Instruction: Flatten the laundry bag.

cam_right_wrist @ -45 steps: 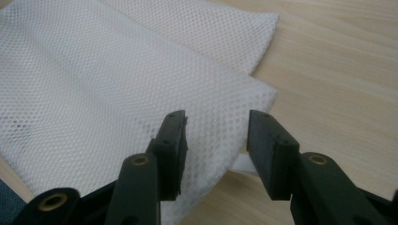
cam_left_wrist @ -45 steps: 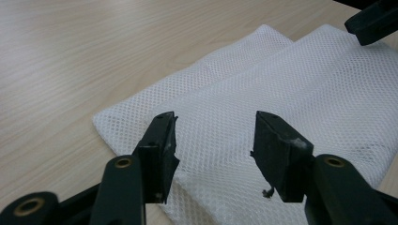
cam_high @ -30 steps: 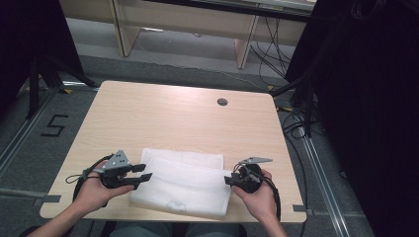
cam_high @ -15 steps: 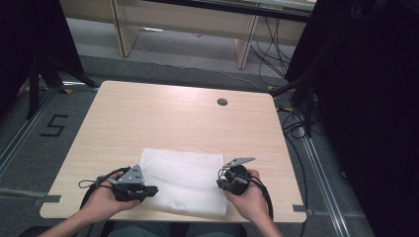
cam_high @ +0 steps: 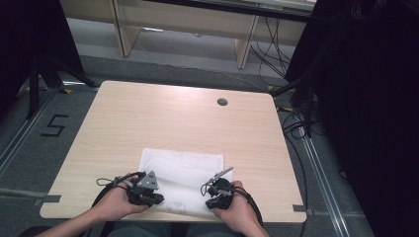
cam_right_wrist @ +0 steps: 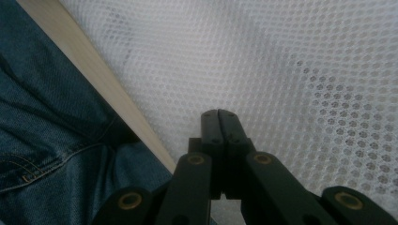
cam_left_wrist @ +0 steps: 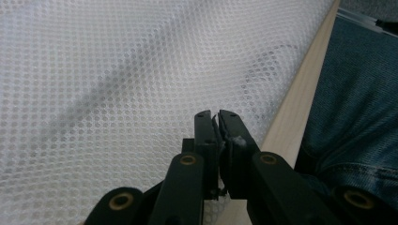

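Grey floor and black curtains frame a pale wooden table (cam_high: 163, 123), bare but for a white mesh cloth (cam_high: 183, 170) lying flat against its near edge, between the person's two hands. Where exactly the jaws meet the fabric is hard to make out from above, since hands and gripper bodies cover both near corners. Up close, the left gripper (cam_left_wrist: 216, 117) has its jaws drawn almost together with a sliver of mesh pinched between the tips; they have just been closing. The right gripper (cam_right_wrist: 218, 114) is clamped fully together low over the near edge of the mesh, and whether any fabric is caught in it I cannot tell. Blue jeans show just past the table edge in both gripper views.

Both forearms come in from the bottom, cut off at the frame. The left hand (cam_high: 116, 200) and the right hand (cam_high: 239, 207) sit low at the near corners, with each gripper pointing inward across the cloth.

Beyond the cloth the tabletop lies open right to the far edge, with a small dark grommet (cam_high: 222, 101) near the back.
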A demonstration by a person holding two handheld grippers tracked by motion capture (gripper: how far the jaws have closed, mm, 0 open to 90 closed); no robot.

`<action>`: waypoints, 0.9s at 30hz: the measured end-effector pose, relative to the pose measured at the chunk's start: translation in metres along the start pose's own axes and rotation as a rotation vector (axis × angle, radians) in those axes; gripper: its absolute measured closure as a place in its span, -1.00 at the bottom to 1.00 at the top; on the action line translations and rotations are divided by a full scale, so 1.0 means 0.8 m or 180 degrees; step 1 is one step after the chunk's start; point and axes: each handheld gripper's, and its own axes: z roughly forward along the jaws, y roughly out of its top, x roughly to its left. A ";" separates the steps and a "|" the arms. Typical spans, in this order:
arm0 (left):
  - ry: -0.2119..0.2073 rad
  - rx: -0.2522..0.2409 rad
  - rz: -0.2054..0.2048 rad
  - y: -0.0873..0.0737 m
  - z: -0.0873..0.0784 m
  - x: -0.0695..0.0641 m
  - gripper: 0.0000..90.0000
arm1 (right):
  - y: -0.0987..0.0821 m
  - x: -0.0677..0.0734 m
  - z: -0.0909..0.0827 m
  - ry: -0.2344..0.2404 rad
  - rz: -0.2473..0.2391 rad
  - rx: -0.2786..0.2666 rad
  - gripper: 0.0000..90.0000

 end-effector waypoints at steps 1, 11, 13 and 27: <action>0.0005 0.0046 0.0015 0.000 0.001 0.001 0.89 | 0.000 0.000 0.001 -0.0006 0.0032 0.0026 1.00; 0.0117 0.0161 0.0029 0.012 0.016 0.020 0.90 | 0.009 -0.015 0.016 -0.0051 0.0128 0.0099 1.00; 0.0137 0.0178 0.0044 0.015 0.018 0.024 0.90 | 0.012 -0.025 0.018 -0.0072 0.0126 0.0048 1.00; 0.0303 0.0190 0.0123 0.049 0.040 0.059 0.90 | 0.034 -0.065 0.020 -0.0258 0.0347 -0.0075 1.00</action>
